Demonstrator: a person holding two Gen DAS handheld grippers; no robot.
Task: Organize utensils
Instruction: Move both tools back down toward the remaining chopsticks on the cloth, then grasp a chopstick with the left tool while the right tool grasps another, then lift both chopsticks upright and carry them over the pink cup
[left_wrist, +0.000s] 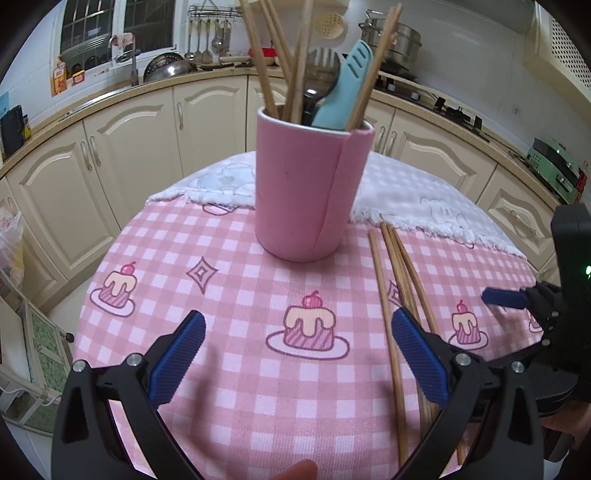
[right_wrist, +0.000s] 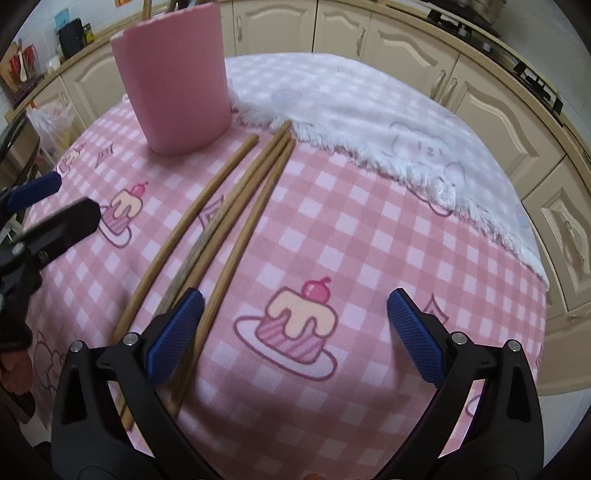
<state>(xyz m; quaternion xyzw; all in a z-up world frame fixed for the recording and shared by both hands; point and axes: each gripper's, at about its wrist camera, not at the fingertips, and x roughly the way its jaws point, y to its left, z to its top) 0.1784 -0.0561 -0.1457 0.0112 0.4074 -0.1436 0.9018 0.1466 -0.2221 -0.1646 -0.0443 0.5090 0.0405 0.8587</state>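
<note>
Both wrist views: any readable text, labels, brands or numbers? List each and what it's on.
None readable.
Orange packet on the counter by the window: has print, too blurred to read.
Blue paper on the wall: too small to read.
Pink cup: no text visible.
Tablecloth: only cake and diamond drawings, no words.
White towel: bear drawings, no words.

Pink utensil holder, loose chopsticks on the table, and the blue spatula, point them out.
pink utensil holder (left_wrist: 295, 192): left wrist view, front wall.
loose chopsticks (right_wrist: 236, 206): right wrist view, mid-shaft of the bundle.
blue spatula (left_wrist: 343, 88): left wrist view, slotted blade.
</note>
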